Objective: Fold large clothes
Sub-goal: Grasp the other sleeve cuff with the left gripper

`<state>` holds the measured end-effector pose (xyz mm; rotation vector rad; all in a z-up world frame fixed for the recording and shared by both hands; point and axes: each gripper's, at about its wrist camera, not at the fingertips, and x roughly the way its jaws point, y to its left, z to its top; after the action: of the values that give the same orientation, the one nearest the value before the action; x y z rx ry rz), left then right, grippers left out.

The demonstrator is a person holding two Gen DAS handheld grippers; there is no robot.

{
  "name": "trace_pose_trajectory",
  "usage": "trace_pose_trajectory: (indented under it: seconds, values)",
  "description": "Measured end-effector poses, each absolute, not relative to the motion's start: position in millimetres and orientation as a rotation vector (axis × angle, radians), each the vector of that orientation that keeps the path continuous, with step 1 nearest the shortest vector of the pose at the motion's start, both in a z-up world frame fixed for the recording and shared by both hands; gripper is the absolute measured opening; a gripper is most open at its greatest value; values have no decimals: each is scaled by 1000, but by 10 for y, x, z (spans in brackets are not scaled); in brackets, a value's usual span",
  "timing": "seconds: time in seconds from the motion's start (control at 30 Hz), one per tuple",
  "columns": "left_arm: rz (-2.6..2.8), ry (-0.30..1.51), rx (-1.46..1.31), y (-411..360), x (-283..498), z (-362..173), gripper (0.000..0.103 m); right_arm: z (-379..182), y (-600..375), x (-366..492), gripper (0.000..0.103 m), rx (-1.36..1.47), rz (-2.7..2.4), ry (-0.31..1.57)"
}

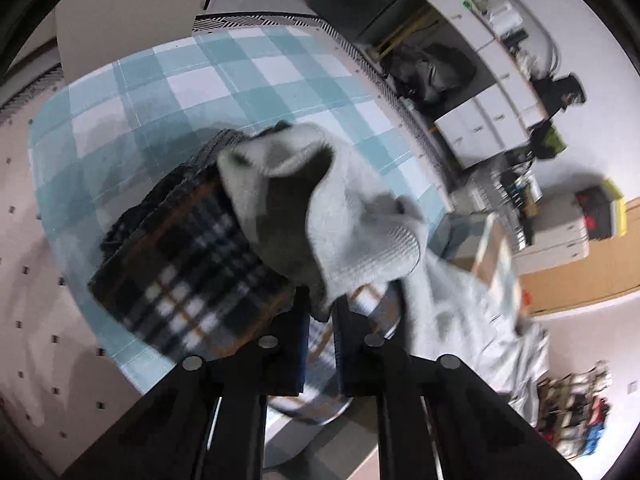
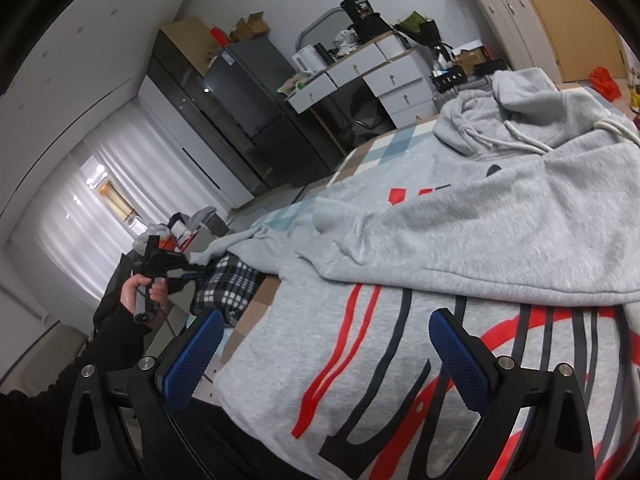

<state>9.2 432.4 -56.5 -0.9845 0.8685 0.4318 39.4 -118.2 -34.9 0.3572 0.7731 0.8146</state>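
Grey hoodie point(image 2: 460, 216): lying spread on the checked bed point(image 1: 168, 80). My left tongs point(image 1: 322, 308) are pinching its sleeve cuff point(image 1: 320, 200) for folding inward; my right tongs point(image 2: 326, 356) are hovering wide over the printed front, ready.

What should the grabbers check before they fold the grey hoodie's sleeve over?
1. Left gripper has the sleeve cuff: ok, jaws shut on the grey fabric.
2. Right gripper ready: ok, jaws open above the hoodie, holding nothing.
3. One sleeve already folded across the chest: ok.
4. Hoodie flat on the checked sheet: not ok, wrinkles near the hood.
5. Plaid cloth out of the way: not ok, it lies right by the gripped cuff.
6. Cuff gripped through both layers: cannot tell.
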Motion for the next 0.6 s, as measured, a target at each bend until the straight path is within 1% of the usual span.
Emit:
trace_pose_trajectory:
  seconds: [0.13,0.3,0.5,0.57,0.6]
  values:
    - [398,775,-948,4422,130,-255,3,-397,-1143,412,103,330,795,782]
    - [392,730,-837,4563,450,143,3,-481,-1075,452,103,296,774,802]
    - [459,695,-731,4942,884,238,3,-604,-936,504,103,246,728,836]
    - [485,691,-716,5090,926,224,8,-630,-880,499,103,221,723,838]
    - [498,698,-730,5165,909,195,24,-636,-854,501,103,212,722,840]
